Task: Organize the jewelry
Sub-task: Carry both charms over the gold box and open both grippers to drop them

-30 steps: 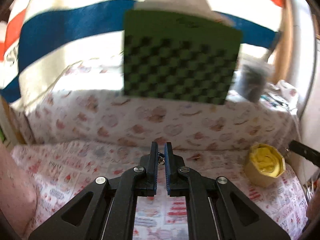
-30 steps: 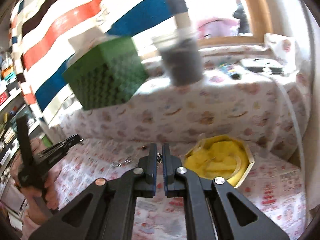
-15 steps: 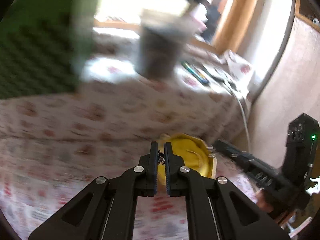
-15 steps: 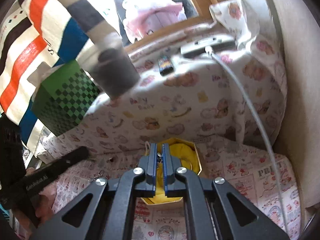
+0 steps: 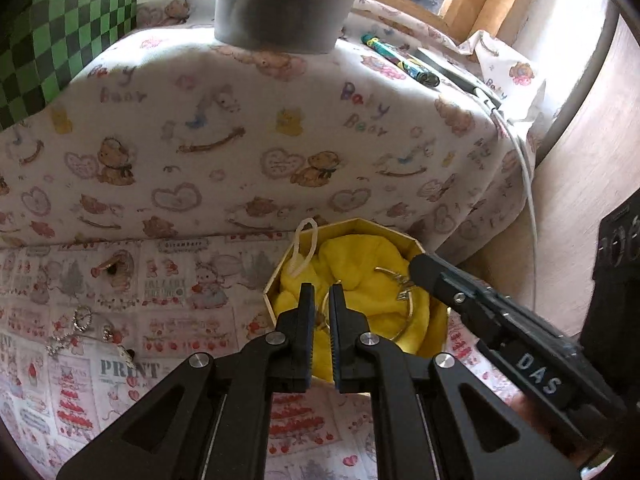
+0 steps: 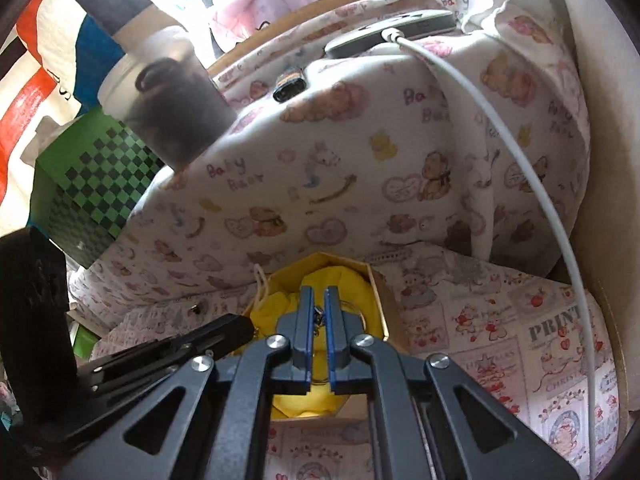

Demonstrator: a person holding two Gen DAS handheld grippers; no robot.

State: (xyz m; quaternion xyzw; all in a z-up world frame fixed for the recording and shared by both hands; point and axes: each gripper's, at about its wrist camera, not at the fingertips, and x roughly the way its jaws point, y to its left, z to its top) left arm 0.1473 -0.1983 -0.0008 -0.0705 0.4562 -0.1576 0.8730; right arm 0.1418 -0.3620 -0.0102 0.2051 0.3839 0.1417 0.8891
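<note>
A gold octagonal box (image 5: 276, 276) lined with yellow cloth (image 5: 356, 264) stands on the printed sheet, also in the right wrist view (image 6: 384, 300). A metal bangle (image 5: 404, 312) lies on the cloth. My left gripper (image 5: 321, 292) hangs over the box with its jaws slightly apart and a thin ring seen between them. My right gripper (image 6: 317, 294) is shut on a small chain piece (image 6: 318, 318) above the box; its arm shows in the left wrist view (image 5: 492, 312). Loose jewelry (image 5: 80, 328) lies on the sheet at left.
A raised ledge under a bear-print cloth (image 5: 240, 140) rises behind the box. On it stand a grey cup (image 6: 176, 116), a green checkered box (image 6: 88, 200), pens (image 5: 400, 60) and a device with a white cable (image 6: 520, 168). A wall is at right.
Both grippers have swung right and come down over the yellow-lined box. The left gripper's jaws have parted a little; the small piece it held now lies lower, over the cloth.
</note>
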